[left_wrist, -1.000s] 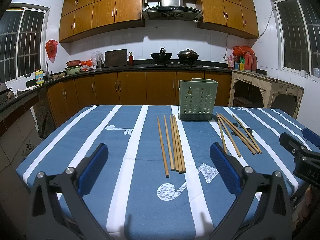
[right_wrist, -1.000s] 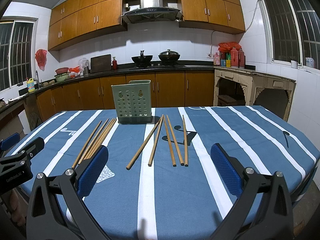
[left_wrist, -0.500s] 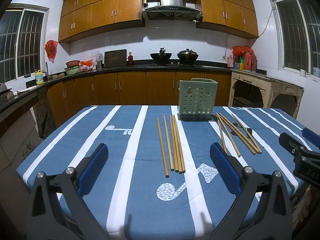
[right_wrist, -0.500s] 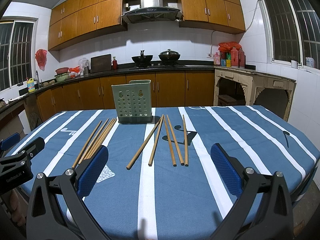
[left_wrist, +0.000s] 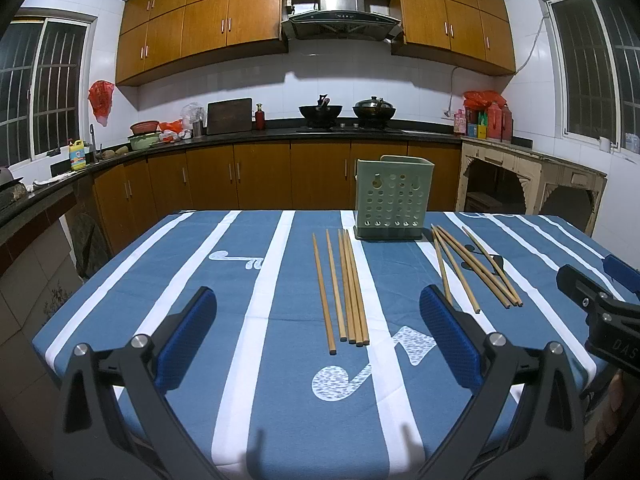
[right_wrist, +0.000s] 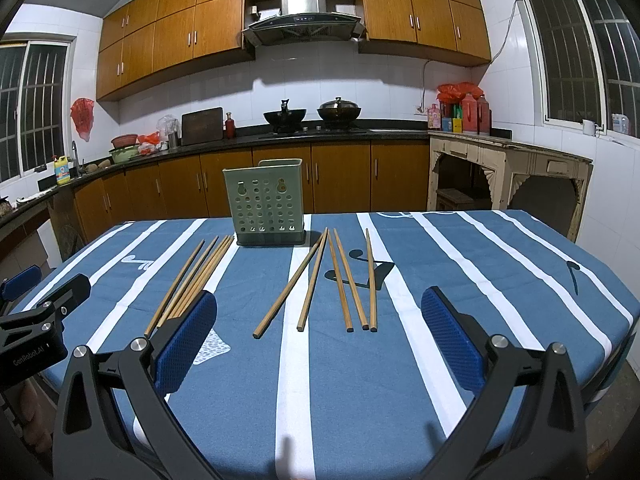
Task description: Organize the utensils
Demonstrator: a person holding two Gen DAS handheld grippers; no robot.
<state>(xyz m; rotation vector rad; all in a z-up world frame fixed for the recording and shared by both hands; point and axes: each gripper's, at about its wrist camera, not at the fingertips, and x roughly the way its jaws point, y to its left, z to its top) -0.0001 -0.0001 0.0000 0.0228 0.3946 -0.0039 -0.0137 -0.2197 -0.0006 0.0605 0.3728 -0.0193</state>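
From the left wrist, the left claw point(left_wrist: 318, 322) gapes wide and empty over the bench point(left_wrist: 168, 272), draped in a blue, white-striped cloth; five chopsticks point(left_wrist: 346, 288) lie together mid-bench, a green perforated holder point(left_wrist: 394, 198) upright toward the far edge. From the right wrist, the right claw point(right_wrist: 319, 322) is equally wide and empty above a looser chopstick spread point(right_wrist: 340, 280); wooden cabinets point(right_wrist: 280, 20) and a range hood point(right_wrist: 304, 12) line the kitchen wall.

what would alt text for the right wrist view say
Wooden chopsticks lie in two loose groups on a blue striped tablecloth before an upright green holder. The right claw is open and empty, kitchen cabinets behind.
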